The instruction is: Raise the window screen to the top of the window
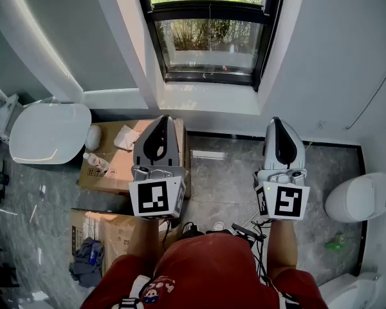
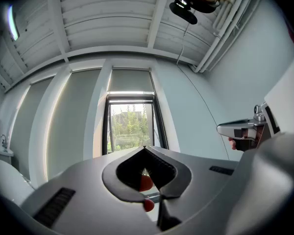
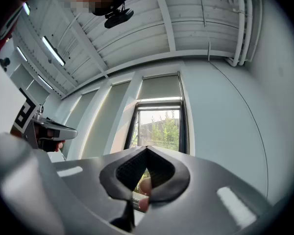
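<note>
- The window point(image 1: 209, 34) is set at the top centre of the head view, with the sill point(image 1: 206, 98) directly below it.
- A toilet point(image 1: 48, 132) is placed at the left edge, and a box point(image 1: 109, 171) lies just to its right.
- A second box point(image 1: 116, 229) is found below the first, at the lower left.
- Another toilet point(image 1: 359, 197) is seen at the right edge.
- The left gripper point(image 1: 161, 118) is held over the first box's right end, and the right gripper point(image 1: 278, 120) level with it, well apart to the right.

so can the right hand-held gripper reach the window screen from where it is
Likely not from here: the right hand-held gripper is shut and held apart from the window, and the screen covers its upper part. Nothing blocks the way, so stepping closer and lifting should do it.
</note>
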Tool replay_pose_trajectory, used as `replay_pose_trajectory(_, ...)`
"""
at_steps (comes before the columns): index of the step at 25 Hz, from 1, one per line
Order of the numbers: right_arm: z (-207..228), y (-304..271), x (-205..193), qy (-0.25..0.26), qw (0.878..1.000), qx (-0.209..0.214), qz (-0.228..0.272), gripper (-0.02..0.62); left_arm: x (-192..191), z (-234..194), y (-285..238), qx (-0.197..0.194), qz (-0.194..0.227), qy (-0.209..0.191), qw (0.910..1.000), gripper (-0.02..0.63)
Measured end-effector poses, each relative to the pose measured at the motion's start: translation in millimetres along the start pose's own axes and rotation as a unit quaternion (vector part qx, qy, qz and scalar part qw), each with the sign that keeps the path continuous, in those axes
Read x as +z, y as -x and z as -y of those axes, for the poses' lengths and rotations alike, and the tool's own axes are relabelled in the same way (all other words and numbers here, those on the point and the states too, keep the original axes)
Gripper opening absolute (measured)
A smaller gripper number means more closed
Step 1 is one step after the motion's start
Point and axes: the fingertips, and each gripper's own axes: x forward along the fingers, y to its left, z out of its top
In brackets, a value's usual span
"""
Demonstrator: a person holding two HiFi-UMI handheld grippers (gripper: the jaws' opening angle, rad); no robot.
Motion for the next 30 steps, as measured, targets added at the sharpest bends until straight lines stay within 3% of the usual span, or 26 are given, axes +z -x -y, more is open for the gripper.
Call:
replay_pose_trajectory(14,49.2,38.2,-19.2,-0.040,0.999,-0.005,-0.001,0.009,-14.2,57.8,3.8,-0.005,-0.032,0.007,0.9995,0.005)
replay_pose_trajectory(21,54.7,38.5,-22.6,-0.026,1.000,-0.007,0.001,0.009,-13.5,63.1,-2.4,-0.002,-0.028,0.002,0.9996,0.005)
replay_pose_trajectory(30,57.6,-0.5,-29.2,-0.001,1.000,-0.009,0.003,0.009,-25.9,41.2,-34.6,0.003,-0.013,0.030,0.9995,0.005)
